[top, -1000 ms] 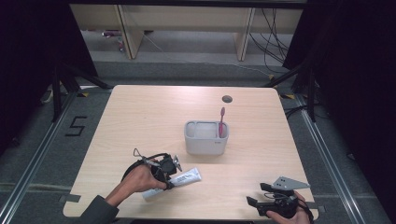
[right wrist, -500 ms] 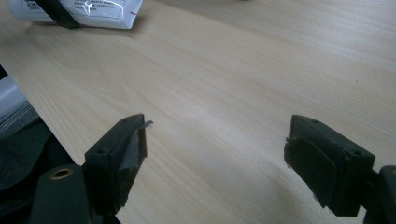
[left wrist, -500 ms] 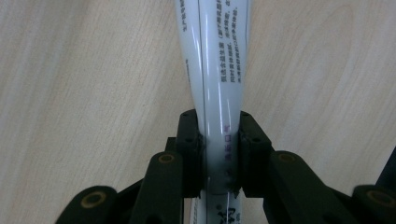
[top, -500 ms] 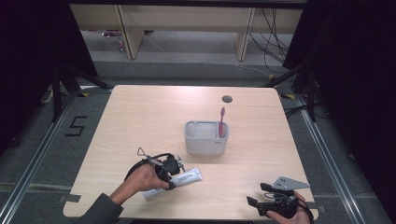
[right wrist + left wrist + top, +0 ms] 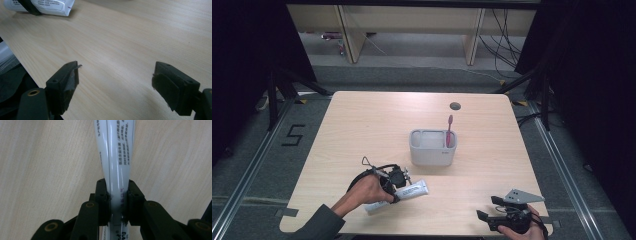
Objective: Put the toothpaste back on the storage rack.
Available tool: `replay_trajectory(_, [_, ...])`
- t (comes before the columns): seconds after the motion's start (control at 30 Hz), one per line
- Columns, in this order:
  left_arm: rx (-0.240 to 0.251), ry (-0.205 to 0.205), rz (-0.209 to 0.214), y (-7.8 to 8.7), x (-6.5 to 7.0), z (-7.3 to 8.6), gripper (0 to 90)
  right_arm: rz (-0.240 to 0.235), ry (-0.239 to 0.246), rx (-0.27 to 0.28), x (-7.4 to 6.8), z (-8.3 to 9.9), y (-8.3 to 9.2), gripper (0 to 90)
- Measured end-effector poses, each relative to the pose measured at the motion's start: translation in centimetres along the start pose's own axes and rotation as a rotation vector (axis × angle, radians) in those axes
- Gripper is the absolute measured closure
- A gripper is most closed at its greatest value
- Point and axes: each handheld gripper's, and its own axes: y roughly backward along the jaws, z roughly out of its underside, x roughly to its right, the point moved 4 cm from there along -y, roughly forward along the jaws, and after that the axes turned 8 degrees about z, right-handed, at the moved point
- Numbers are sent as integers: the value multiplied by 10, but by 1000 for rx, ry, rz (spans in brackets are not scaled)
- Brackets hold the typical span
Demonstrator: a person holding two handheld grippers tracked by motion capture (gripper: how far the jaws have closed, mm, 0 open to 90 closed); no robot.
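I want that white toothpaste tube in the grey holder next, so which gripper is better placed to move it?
Left: the left gripper is shut on the white toothpaste tube; the right gripper rests open, apart.

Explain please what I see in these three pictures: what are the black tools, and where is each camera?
A person sits at a wooden table and holds a hand-operated gripper in each hand. One camera looks down from above; the other two ride on the grippers.

The left gripper is shut on a white toothpaste tube lying on the table. The right gripper is open, holding nothing, over the table's near right corner.

In the middle stands a grey holder with a pink toothbrush upright in it.
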Motion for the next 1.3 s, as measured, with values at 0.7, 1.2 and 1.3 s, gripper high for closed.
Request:
replay_trajectory(0.7, [-31,-43,-15,2,2,-1,756,-13,-37,-1,0,0,0,216])
replay_trajectory(1.2, [154,-31,-20,29,1,-2,756,-5,-45,7,1,0,1,216])
replay_trajectory(1.3, [222,-34,-28,35,2,-3,757,-12,-65,5,0,0,1,216])
